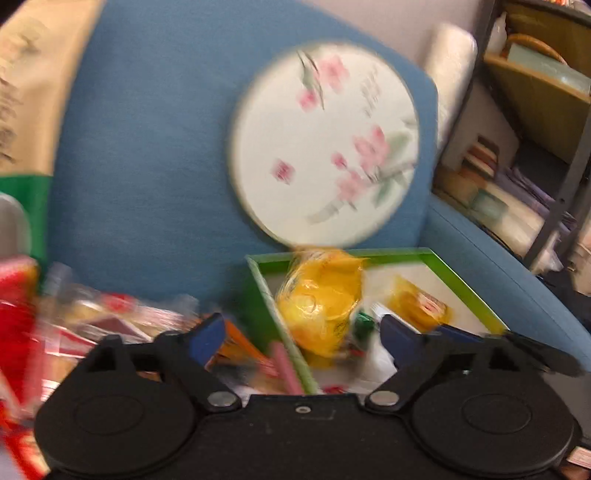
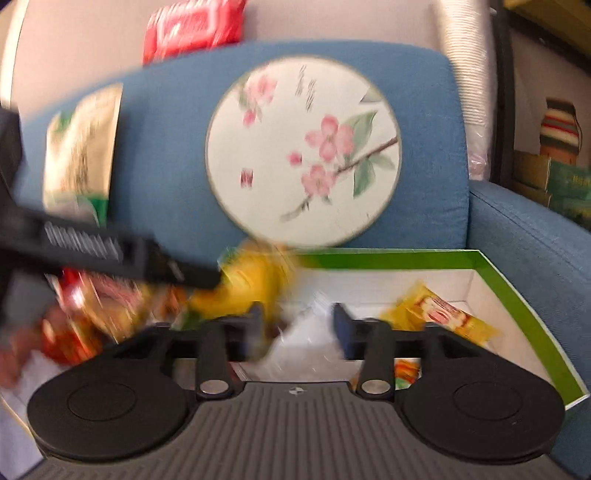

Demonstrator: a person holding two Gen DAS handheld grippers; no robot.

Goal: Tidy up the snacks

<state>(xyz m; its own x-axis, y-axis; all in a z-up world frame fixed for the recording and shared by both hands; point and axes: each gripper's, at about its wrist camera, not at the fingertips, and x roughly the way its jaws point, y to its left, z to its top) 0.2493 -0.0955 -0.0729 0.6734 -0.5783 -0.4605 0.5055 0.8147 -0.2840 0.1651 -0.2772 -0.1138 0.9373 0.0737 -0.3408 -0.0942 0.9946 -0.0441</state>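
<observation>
A green-rimmed box point(image 1: 461, 280) point(image 2: 388, 258) with a white inside lies on the blue sofa seat. In it are a big yellow snack bag point(image 1: 321, 302) point(image 2: 255, 280), blurred, and a small yellow packet point(image 1: 421, 306) point(image 2: 439, 314). My left gripper point(image 1: 301, 332) is open wide, its blue pads either side of the yellow bag and apart from it. My right gripper point(image 2: 299, 321) is open over the box, with clear wrapping below its gap. One of the left gripper's fingers point(image 2: 122, 251) crosses the right wrist view from the left. A heap of red and orange packets point(image 1: 110, 325) point(image 2: 92, 306) lies left of the box.
A blue cushion with a round flower print point(image 1: 325, 147) point(image 2: 303, 147) stands behind the box. The sofa arm point(image 2: 535, 240) bounds the right side, with a shelf rack point(image 1: 535, 110) beyond. A beige-and-green bag point(image 2: 81, 147) leans at the left. A red pack point(image 2: 192, 26) sits atop the sofa back.
</observation>
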